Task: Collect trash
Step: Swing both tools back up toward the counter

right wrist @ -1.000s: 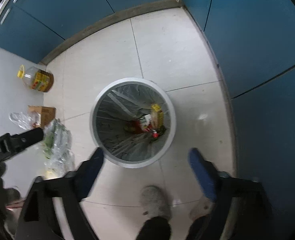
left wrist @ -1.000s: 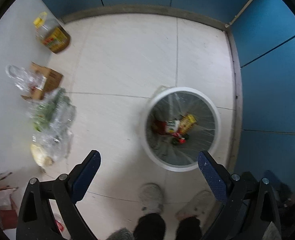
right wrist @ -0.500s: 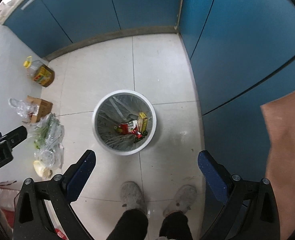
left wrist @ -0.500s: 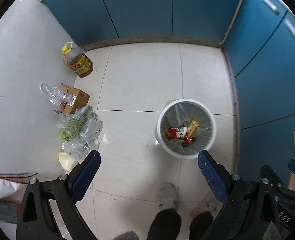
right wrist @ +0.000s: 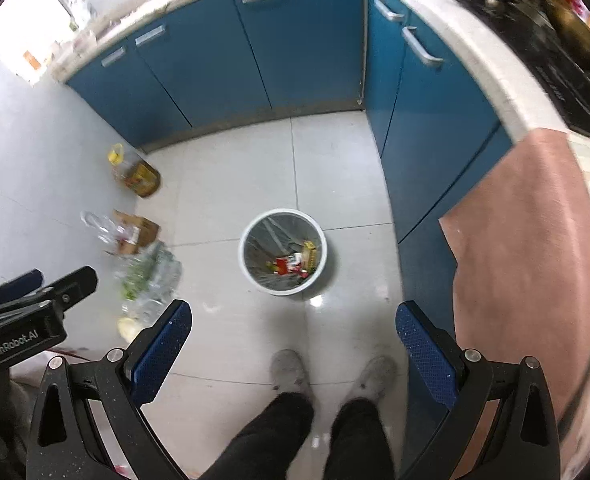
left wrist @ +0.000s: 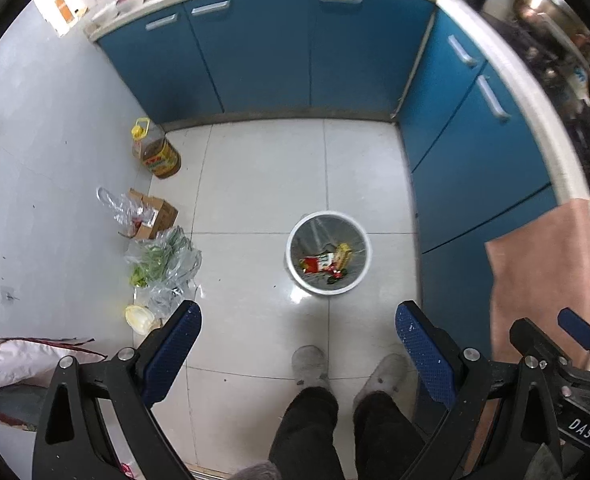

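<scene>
A white round trash bin (left wrist: pixel 295 270) stands on the tiled floor and also shows in the right wrist view (right wrist: pixel 243 262). Inside lie a red wrapper (left wrist: pixel 317 263) and a yellow packet (left wrist: pixel 343 255). My left gripper (left wrist: pixel 298 316) is open and empty, held high above the floor, nearer to me than the bin. My right gripper (right wrist: pixel 293 314) is open and empty at a similar height. The left gripper's body (right wrist: pixel 27 312) shows at the left of the right wrist view.
By the left wall stand a yellow oil bottle (left wrist: pixel 157 155), a cardboard box (left wrist: pixel 153 216) and clear plastic bags of greens (left wrist: pixel 161 266). Blue cabinets (left wrist: pixel 263 48) line the back and right. A pink cloth (left wrist: pixel 543 280) hangs at the right counter. My feet (left wrist: pixel 309 366) are below.
Both grippers have risen well above the bin, which now looks much smaller. The cabinets, countertop and pink cloth have come into view. Both stay open and empty.
</scene>
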